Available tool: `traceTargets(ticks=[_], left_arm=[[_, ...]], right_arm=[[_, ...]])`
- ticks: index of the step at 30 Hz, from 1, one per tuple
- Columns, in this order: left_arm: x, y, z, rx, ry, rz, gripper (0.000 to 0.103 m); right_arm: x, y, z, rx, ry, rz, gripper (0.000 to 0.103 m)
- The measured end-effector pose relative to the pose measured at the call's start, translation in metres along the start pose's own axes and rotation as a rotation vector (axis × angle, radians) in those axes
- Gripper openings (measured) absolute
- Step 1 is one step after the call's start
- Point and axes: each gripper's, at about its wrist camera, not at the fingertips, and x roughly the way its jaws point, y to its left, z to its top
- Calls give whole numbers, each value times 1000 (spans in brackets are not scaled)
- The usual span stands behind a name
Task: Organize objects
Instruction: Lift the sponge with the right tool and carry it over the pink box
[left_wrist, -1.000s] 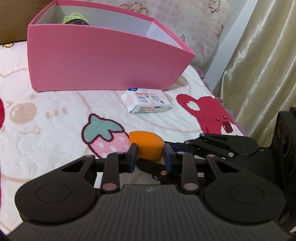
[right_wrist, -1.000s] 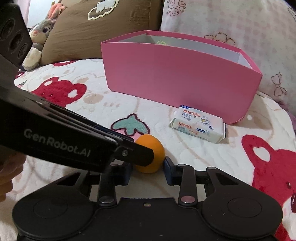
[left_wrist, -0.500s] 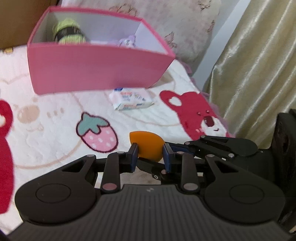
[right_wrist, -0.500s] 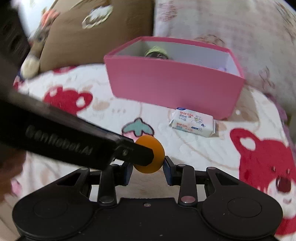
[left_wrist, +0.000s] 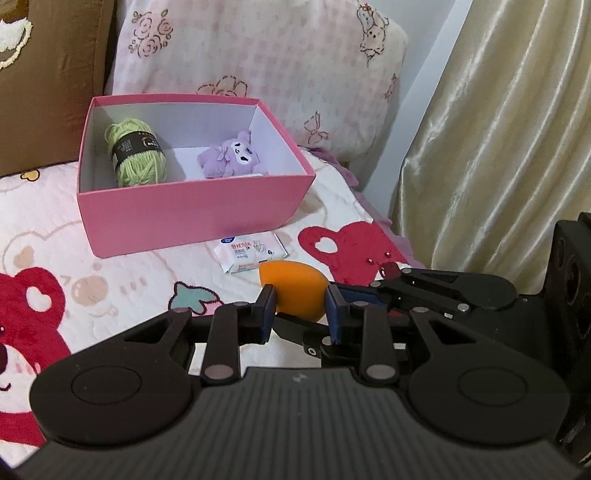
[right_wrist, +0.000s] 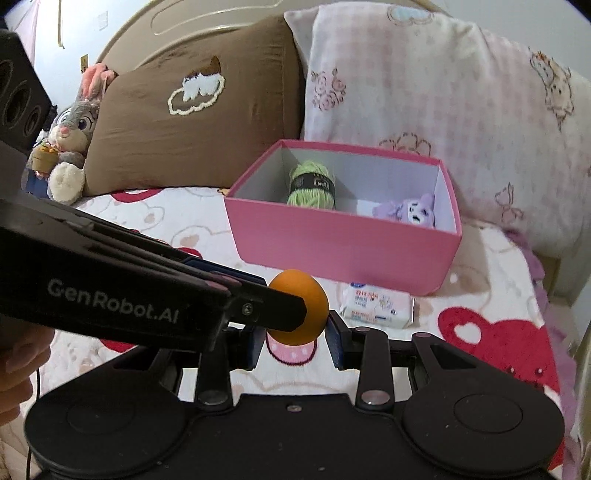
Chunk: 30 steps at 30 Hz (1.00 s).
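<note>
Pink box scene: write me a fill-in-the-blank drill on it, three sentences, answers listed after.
1. The pink box holds a purple plush toy and a ball of ____ yarn.
2. Both grippers clamp one ____ egg-shaped sponge.
3. The wipes packet lies on the blanket, ____ the box.

Missing words: green; orange; outside

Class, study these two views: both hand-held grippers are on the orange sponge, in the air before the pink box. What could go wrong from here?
1. The orange sponge is egg-shaped and pinched by both the left hand-held gripper and the right hand-held gripper; uneven pull could squeeze it out.
2. Dropped early, it could land on the wipes pack rather than in the pink box.
</note>
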Motion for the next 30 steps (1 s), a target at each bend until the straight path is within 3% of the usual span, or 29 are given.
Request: traceTargets(ticks=[14,24,30], left_arm=[[-19,1,33,-16,-53,6,27],[-30,9,82,-37,-76,8,27],[-20,16,122,-32,-55,40,27]], right_arm=[[-7,3,40,-89,-50,-27,40],[-1,-16,86,-104,-66,68,40],[18,-40,115,-42,-62,145,40]])
